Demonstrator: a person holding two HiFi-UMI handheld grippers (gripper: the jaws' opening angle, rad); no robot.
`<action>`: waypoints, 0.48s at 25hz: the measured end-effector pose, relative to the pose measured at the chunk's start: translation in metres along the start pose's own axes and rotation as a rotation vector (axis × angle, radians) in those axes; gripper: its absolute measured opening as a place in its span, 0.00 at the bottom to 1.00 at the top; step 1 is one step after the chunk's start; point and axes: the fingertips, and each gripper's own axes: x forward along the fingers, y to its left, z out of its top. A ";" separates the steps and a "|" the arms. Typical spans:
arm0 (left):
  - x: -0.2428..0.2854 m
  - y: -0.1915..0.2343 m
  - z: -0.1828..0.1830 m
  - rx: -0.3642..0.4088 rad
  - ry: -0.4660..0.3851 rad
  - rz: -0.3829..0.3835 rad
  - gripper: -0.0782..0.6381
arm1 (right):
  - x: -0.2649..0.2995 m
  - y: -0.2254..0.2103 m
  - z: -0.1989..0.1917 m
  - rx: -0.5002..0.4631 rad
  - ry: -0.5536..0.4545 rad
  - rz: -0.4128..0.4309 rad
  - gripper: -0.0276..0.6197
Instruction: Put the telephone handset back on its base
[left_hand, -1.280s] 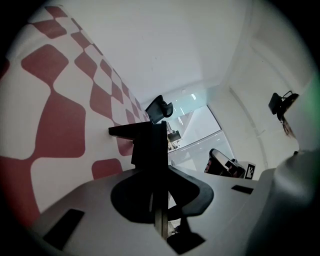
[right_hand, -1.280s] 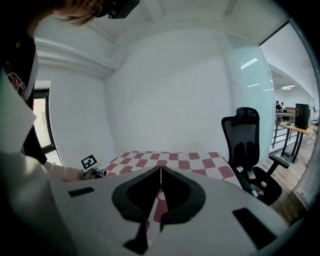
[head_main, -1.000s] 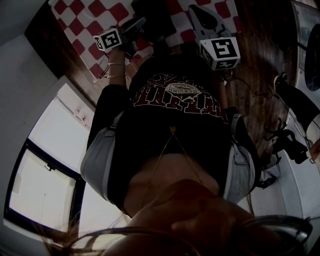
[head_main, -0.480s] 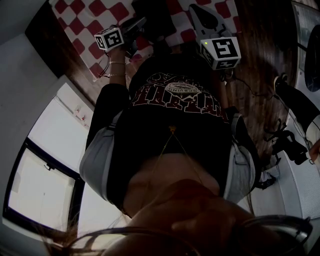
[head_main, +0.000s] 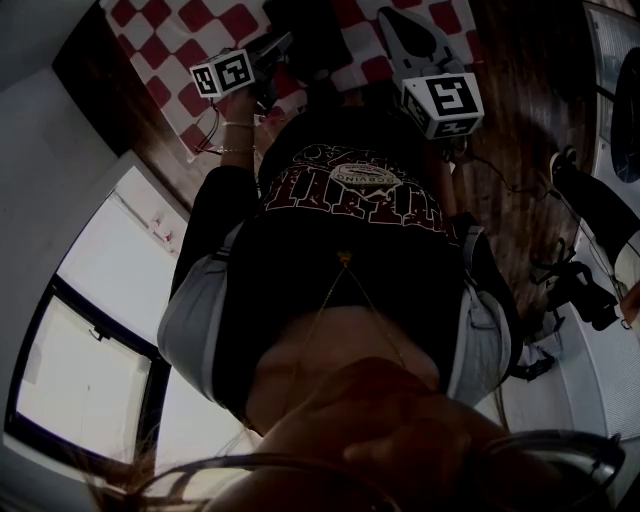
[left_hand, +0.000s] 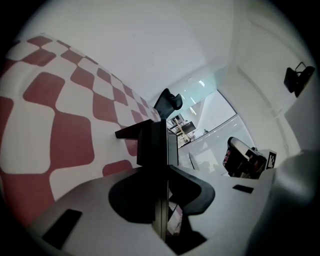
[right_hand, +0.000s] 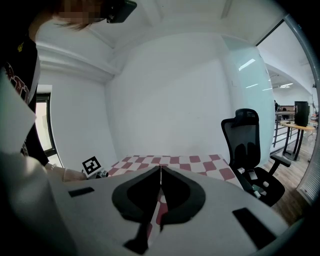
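The gravest risk lies at the left claw (left_hand: 166, 172). Its jaws are opening round a black, flat-sided block that I take for the handset (left_hand: 152, 145), and the pads sit close on either side of it with no gap I can make out. If the handset is not yet bedded in its base, it could tip or drop onto the checked cloth (head_main: 150, 50) that covers the bench (right_hand: 220, 167) once the pinch slackens. A lesser risk is that this claw, rolled on its side close to the cloth, drags the handset askew or shoves the base as it draws off. Least of all, the right claw (right_hand: 160, 170) can give no help: it is pressed together on nothing, held up off the bench and well apart from the work. As for what cannot be seen, the person's torso (head_main: 340, 250) fills most of the head view and leaves only a far strip of bench. The base I cannot pick out with certainty. A dark shape (head_main: 300, 35) on the cloth just beyond the left claw may be it, but it is cut off by the top edge and too dim to read. Whether the handset touches it or hangs clear, no view settles. A short black bar juts from the block toward the cloth; what it is I cannot tell.
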 end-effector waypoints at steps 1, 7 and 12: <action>0.000 0.000 0.000 0.006 0.011 0.020 0.25 | -0.002 0.000 0.001 0.004 -0.003 0.000 0.07; 0.000 0.003 0.000 -0.003 0.025 0.086 0.27 | -0.006 -0.004 0.003 0.002 -0.010 -0.005 0.07; 0.000 -0.001 -0.004 -0.018 0.034 0.086 0.30 | -0.009 -0.006 0.004 0.002 -0.018 0.004 0.08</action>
